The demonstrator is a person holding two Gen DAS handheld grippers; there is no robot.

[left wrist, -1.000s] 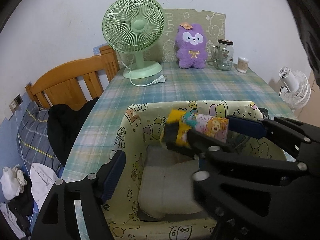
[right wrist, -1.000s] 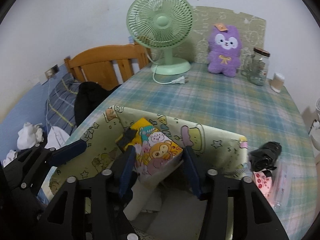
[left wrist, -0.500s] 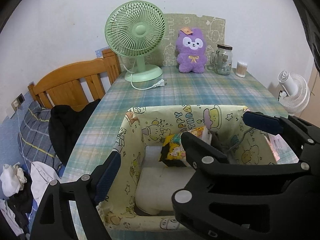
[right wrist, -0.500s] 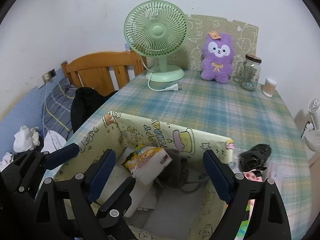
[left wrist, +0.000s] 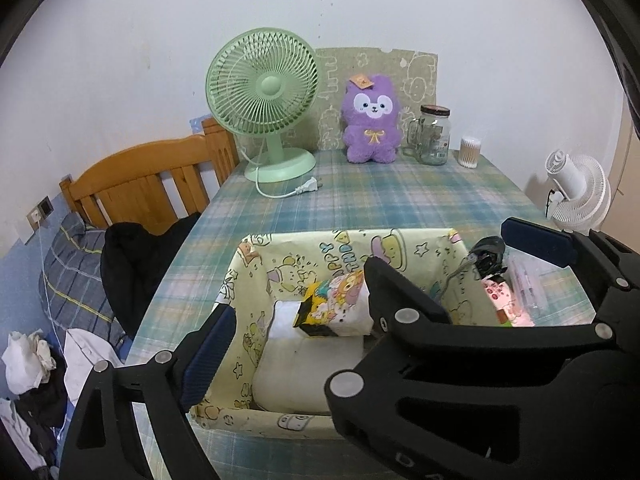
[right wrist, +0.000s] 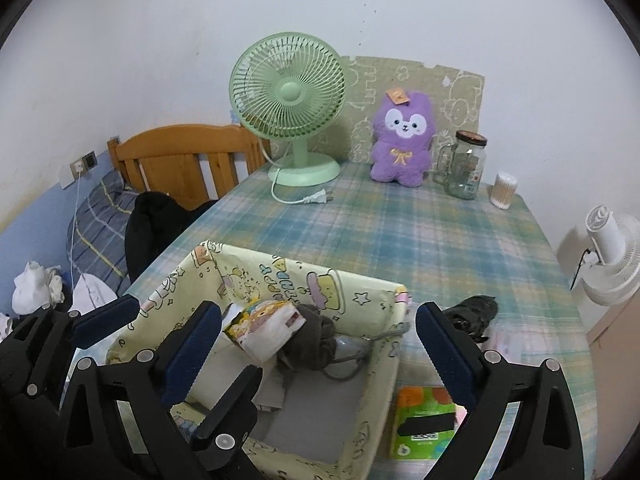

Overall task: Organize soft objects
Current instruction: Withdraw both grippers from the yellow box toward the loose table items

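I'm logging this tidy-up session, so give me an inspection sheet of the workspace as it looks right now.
Surface: table under a plaid cloth.
Job's things: cartoon tissue pack lies in the yellow fabric bin on white padding, beside a grey cloth; purple plush upright at the far edge.
Clutter: green tissue pack, black bundle, glass jar, swab holder.
Grippers: left gripper and right gripper both open above the bin, jaws just widened, gripping nothing.
Cables: green fan unplugged, cord on the cloth.
Surroundings: wooden bed frame, white fan.
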